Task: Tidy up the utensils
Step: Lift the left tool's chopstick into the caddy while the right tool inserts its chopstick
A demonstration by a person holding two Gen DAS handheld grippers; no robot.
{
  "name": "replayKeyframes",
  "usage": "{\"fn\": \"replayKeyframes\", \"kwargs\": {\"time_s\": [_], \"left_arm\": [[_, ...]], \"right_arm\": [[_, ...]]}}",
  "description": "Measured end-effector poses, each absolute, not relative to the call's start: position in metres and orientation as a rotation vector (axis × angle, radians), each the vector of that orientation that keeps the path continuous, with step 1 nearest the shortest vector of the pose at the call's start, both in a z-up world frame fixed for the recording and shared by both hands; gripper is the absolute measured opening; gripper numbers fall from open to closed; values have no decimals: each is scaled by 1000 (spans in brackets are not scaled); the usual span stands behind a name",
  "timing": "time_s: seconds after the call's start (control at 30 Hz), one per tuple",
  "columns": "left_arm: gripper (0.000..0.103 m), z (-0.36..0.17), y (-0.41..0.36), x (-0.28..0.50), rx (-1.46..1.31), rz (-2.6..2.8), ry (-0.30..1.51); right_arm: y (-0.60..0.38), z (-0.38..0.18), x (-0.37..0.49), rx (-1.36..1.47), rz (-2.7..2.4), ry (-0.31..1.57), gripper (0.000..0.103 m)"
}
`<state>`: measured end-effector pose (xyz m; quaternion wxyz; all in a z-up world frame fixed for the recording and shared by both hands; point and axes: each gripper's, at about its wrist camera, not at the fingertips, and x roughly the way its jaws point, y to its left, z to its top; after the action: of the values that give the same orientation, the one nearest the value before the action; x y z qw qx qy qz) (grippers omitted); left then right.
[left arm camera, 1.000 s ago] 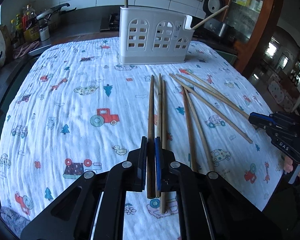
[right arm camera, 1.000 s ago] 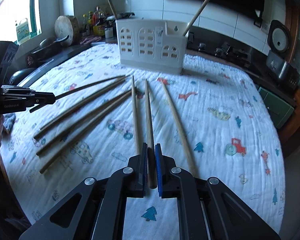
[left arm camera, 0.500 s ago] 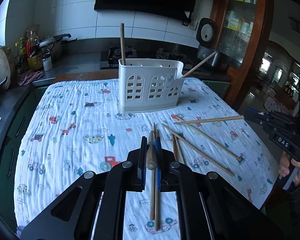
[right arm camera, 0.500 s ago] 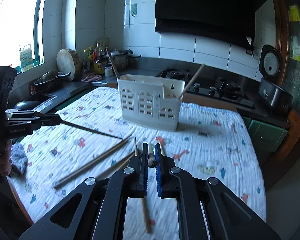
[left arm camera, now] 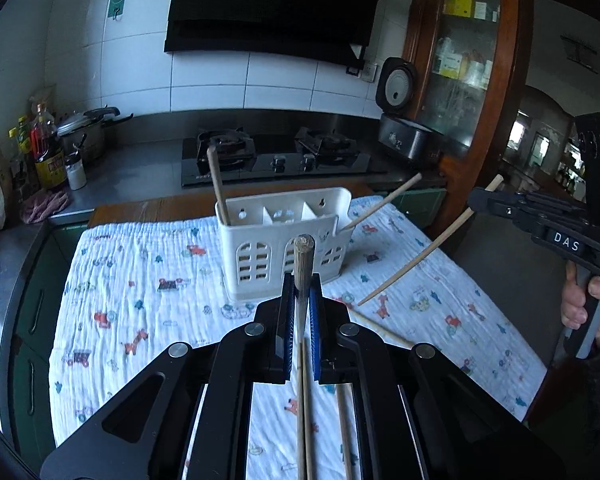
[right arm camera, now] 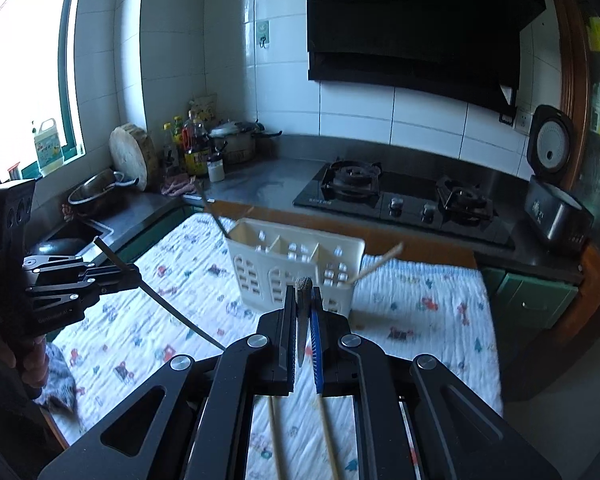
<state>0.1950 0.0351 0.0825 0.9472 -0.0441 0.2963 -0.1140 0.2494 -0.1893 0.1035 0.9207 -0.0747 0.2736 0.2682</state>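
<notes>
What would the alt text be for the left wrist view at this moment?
The left gripper is shut on a chopstick held above a table covered by a printed cloth, facing a white utensil caddy that already holds two chopsticks. At right, the right gripper holds another chopstick in the air; more chopsticks lie on the cloth, with a stove behind.

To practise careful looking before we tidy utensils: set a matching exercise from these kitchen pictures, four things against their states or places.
Things:
1 left tool
2 white caddy
3 rice cooker
4 loose chopsticks

States:
A lid raised, on the counter
B lying flat on the cloth
C shut on a chopstick
D upright, holding two leaning chopsticks

Pairs: 1-C, 2-D, 3-A, 4-B
</notes>
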Motion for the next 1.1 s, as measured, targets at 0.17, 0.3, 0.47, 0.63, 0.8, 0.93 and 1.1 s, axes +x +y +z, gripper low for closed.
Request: {"fn": "replayKeyframes", "kwargs": {"time_s": [0.17,0.3,0.47,0.63,0.8,0.93,1.1], "left_arm": [[6,131,28,210,-54,-236,506],[6,159,27,227,-37,-213,455],[6,166,26,257,3,-145,456],[6,152,38,287,-25,-113,511],[6,131,49,305,-63,-122,570],[6,117,55,313,-93,-135,606],[6,106,56,316,-96,-147,624]], "right_arm": [[-187,142,264,-151,545,513,7],[-183,166,279,-144,534,476,7],[-177,178,302,-142,507,453,7],[-170,166,328,-117,504,491,7],[-161,142,344,-122,504,540,7],[-156,123,353,-129,503,576,7],[-154,103,362,-129,494,616,7]]}}
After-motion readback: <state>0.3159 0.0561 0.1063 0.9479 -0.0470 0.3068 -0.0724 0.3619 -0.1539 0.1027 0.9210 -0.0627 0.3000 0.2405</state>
